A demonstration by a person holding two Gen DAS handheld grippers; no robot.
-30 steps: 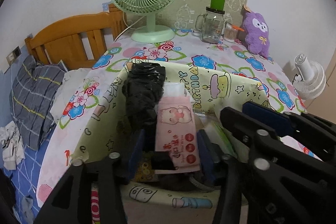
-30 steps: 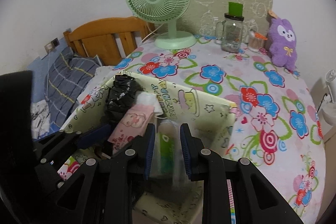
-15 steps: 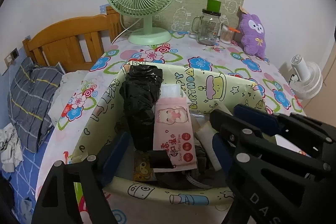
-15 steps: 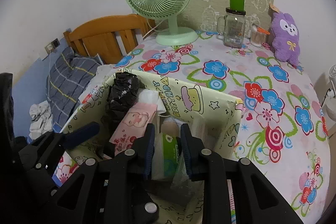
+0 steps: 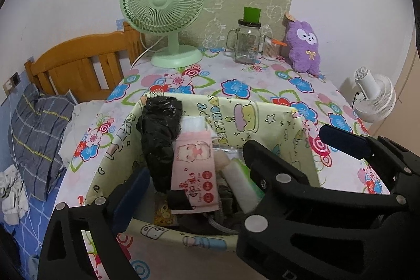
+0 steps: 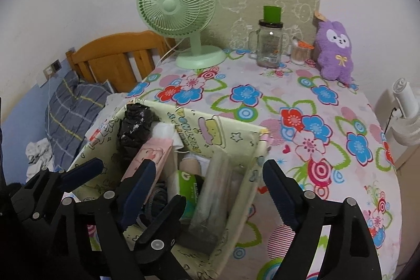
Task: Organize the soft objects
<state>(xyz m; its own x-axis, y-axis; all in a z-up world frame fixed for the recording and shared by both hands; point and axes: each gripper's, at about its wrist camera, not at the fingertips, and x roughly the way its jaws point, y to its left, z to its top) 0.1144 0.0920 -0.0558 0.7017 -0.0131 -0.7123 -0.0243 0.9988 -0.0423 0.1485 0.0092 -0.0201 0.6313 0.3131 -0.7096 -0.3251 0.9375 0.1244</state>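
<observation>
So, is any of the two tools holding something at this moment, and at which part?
Nothing is held. The left tool and the right tool have just been opening, and their pads touch nothing above the yellow patterned fabric box.

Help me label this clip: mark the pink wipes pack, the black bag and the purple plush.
pink wipes pack point(image 5: 195, 169), left wrist view, front face.
black bag point(image 5: 160, 138), left wrist view, crinkled middle.
purple plush point(image 6: 336, 54), right wrist view, belly.

We see the box point(image 5: 265, 114) on the near part of the surface point(image 5: 262, 80), with the bag point(image 5: 160, 138) at its left, the wipes point(image 5: 195, 164) right of that, then the tissues point(image 6: 190, 184). Far behind stand the fan point(image 5: 164, 12), jar point(image 5: 246, 41) and plush point(image 5: 304, 46), left to right; the bed point(image 5: 34, 127) lies left.
</observation>
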